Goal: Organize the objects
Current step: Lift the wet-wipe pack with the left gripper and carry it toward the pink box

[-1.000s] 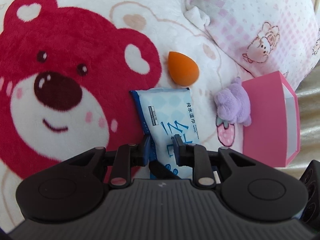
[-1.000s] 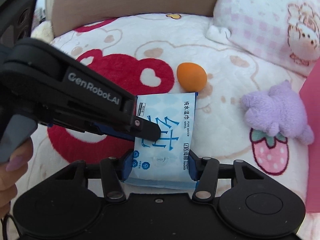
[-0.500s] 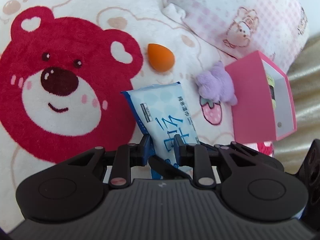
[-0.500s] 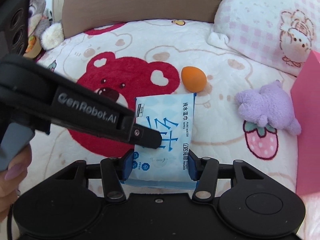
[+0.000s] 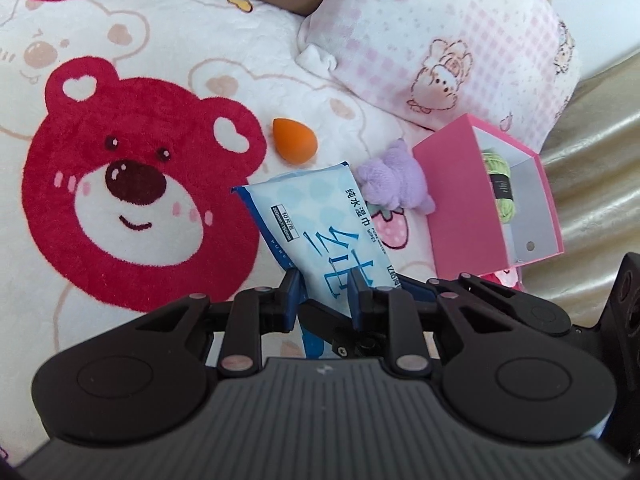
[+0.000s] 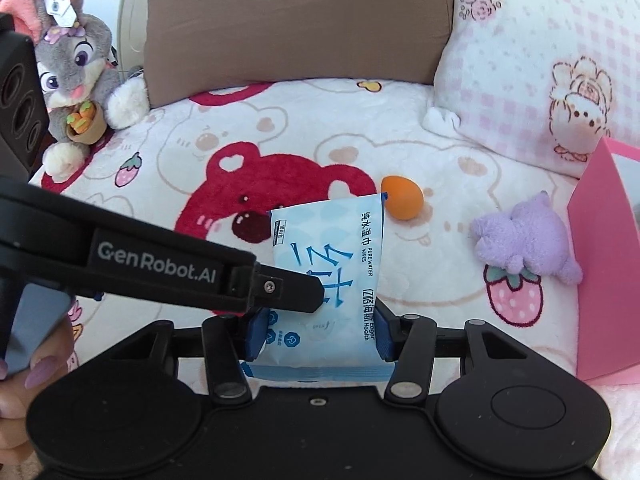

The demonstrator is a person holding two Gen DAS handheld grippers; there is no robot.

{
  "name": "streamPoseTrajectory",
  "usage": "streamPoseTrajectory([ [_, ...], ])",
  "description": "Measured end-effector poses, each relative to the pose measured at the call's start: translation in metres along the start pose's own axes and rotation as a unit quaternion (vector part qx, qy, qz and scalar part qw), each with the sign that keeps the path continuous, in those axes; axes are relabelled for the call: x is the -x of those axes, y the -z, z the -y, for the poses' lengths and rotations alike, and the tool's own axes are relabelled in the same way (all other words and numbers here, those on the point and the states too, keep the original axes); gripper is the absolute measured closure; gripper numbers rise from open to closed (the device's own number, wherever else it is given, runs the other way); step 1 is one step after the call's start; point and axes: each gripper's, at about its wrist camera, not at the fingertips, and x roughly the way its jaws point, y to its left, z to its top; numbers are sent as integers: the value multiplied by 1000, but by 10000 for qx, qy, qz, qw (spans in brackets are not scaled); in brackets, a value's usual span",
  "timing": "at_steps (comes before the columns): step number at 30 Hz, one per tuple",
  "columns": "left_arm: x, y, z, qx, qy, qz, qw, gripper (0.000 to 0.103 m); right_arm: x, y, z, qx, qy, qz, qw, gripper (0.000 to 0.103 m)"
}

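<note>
bear blanket [image 6: 280, 128], sponge [image 6: 402, 198], plush [image 6: 520, 240], box [image 5: 460, 200]

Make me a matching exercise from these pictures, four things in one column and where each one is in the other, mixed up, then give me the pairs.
Things:
1. wipes pack
2. orange sponge
3. green yarn
4. purple plush

Places:
A. inside the pink box
B. lying on the blanket beside a strawberry print
C. held between both grippers
D. lying on the blanket by the red bear's ear

Pairs: 1-C, 2-D, 3-A, 4-B
</note>
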Motion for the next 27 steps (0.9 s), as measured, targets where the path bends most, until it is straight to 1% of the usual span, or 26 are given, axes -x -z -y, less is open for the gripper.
streamPoseTrajectory([
  [2, 7, 0, 5, -16, -53, -52, 10000, 81, 7, 0, -3, -2, -12, -19, 10000, 47],
  [4, 11, -1, 12, -59, -103, -188, 9998, 81, 14, 0, -5, -59, -30, -82, 9999, 47],
  [8, 23, 4, 21, -128, -88, -284, 9995, 81, 29, 2, -5, -197, -131, -153, 9996, 47],
  [14, 40, 10, 39, -265, -62, -300, 9992, 81, 53, 5, -8, -205, -119, -129, 9996, 47],
  [16, 44, 11, 45, -383, 2, -248, 9990, 80, 62, 5, -6, -207, -100, -95, 9997, 47],
  [18, 45, 12, 46, -208, 146, -232, 9994, 80, 68, 5, -4, -277, -56, -98, 9996, 47],
  [20, 42, 12, 53, -207, 181, -240, 9993, 80, 73, 5, 0, -307, 4, -122, 9995, 47],
  [23, 40, 12, 67, -327, 176, -268, 9990, 80, 81, 5, 7, -308, 79, -103, 9994, 47],
  [27, 40, 11, 87, -483, 182, -272, 9983, 80, 93, 6, 22, -444, 57, -51, 9990, 47],
])
